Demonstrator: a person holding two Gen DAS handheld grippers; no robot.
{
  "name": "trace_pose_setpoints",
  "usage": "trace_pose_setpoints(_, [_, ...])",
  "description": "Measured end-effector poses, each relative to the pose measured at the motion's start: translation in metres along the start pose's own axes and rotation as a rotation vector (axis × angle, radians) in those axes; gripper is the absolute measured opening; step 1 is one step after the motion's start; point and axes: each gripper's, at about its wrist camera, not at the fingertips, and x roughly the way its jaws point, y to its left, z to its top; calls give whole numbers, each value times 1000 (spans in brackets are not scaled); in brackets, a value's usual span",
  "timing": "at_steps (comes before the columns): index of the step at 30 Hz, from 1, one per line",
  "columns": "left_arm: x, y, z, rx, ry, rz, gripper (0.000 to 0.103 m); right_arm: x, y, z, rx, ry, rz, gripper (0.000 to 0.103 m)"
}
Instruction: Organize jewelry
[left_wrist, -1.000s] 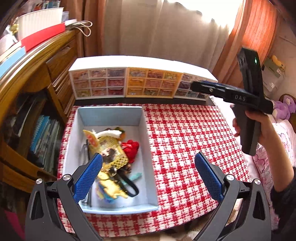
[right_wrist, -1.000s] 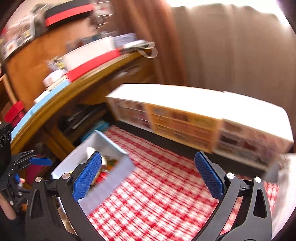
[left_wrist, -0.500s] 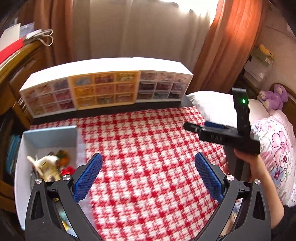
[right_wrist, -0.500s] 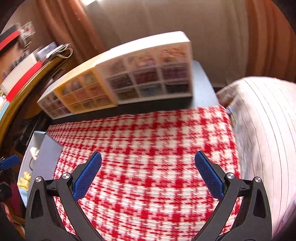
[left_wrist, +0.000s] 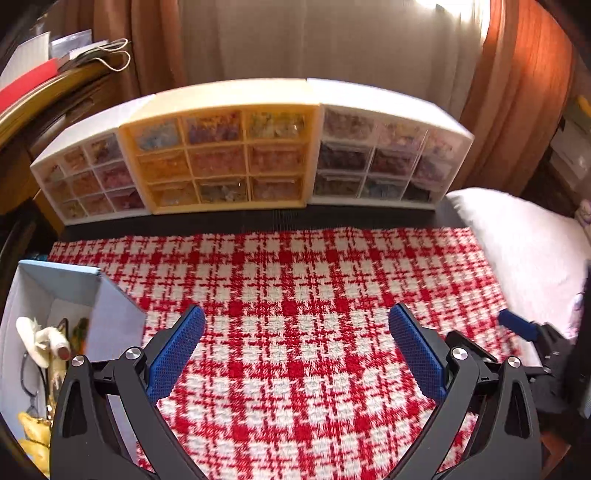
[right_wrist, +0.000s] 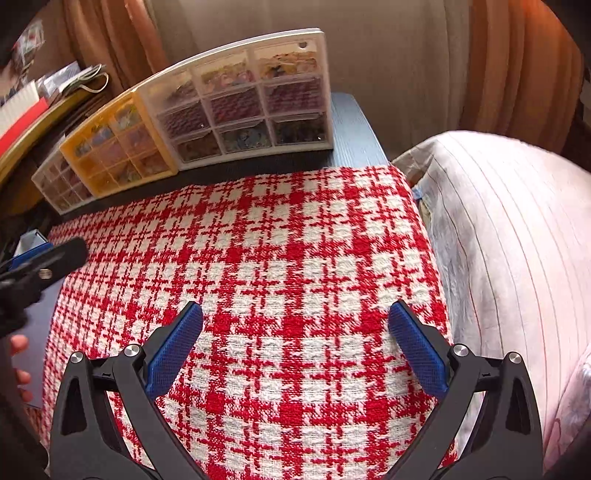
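With both the left gripper (left_wrist: 295, 354) and right gripper (right_wrist: 295, 347) held with jaws released and empty, the jewelry (left_wrist: 40, 354), seemingly light, tangle-prone trinkets and cords, is seen in the box (left_wrist: 110, 321) at the bench's left, best pinched by a firm charm.

Prob. home bedroom: bed (right_wrist: 517, 236), curtains (left_wrist: 332, 40), wooden shelf (left_wrist: 44, 96).

Drawer units (left_wrist: 236, 147) behind cloth (left_wrist: 295, 295)

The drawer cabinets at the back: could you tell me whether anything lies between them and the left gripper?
Nothing visible: only bare checked cloth lies between the open left gripper and the drawer cabinets.
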Motion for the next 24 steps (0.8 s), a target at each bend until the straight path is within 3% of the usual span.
trace_pose_setpoints(7, [30,2,-1,28,-11,77,99,5,25,-1,-79,-26,-43,97])
trace_pose_setpoints(24, [55,26,-2,-19,34,77,100,16,36,0,-115,7,-77,97])
